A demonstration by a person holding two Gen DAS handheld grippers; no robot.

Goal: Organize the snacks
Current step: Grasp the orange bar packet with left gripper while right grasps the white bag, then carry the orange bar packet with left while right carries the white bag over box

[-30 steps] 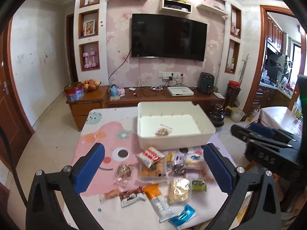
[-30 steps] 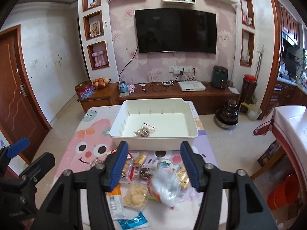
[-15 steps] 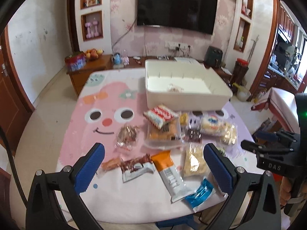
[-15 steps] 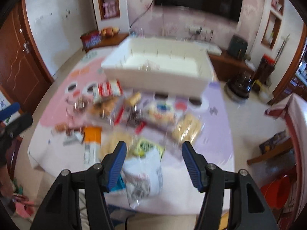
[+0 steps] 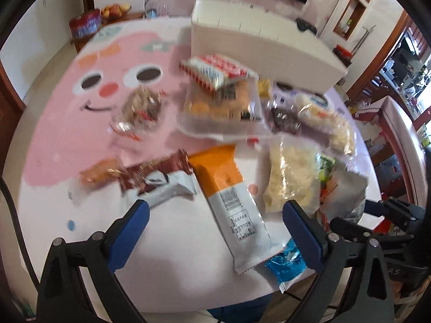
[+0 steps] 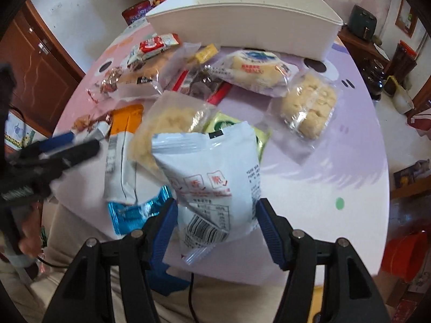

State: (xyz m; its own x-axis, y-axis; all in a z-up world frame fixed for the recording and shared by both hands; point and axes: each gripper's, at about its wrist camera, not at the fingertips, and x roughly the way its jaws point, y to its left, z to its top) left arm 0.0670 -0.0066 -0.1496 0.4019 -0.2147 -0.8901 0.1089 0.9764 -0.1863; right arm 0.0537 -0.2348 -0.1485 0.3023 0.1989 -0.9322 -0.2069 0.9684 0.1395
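Note:
Several wrapped snacks lie on the table in front of a white bin (image 5: 256,43) (image 6: 242,21). My left gripper (image 5: 215,210) points down over the near edge, its jaws wide and closing. An orange-and-white packet (image 5: 229,188) lies below between them, untouched. A brown-and-white wrapper (image 5: 156,180) sits by the left finger, a blue foil packet (image 5: 285,263) by the right one. My right gripper (image 6: 217,206) is shut on a white-and-blue snack bag (image 6: 212,177), held just above a pale cracker bag (image 6: 167,123) and a green packet (image 6: 229,126).
The table (image 5: 67,107) wears a pink cartoon-face cloth, purple on its right side (image 6: 336,148). A red tin (image 5: 84,25) and fruit bowl stand on a cabinet behind. A person's hand (image 6: 27,237) holds the left tool. A red tub (image 6: 404,255) sits on the floor at right.
Both grippers have dropped toward the table and tilted downward, so the snacks now fill the views. The right one still carries the white bag.

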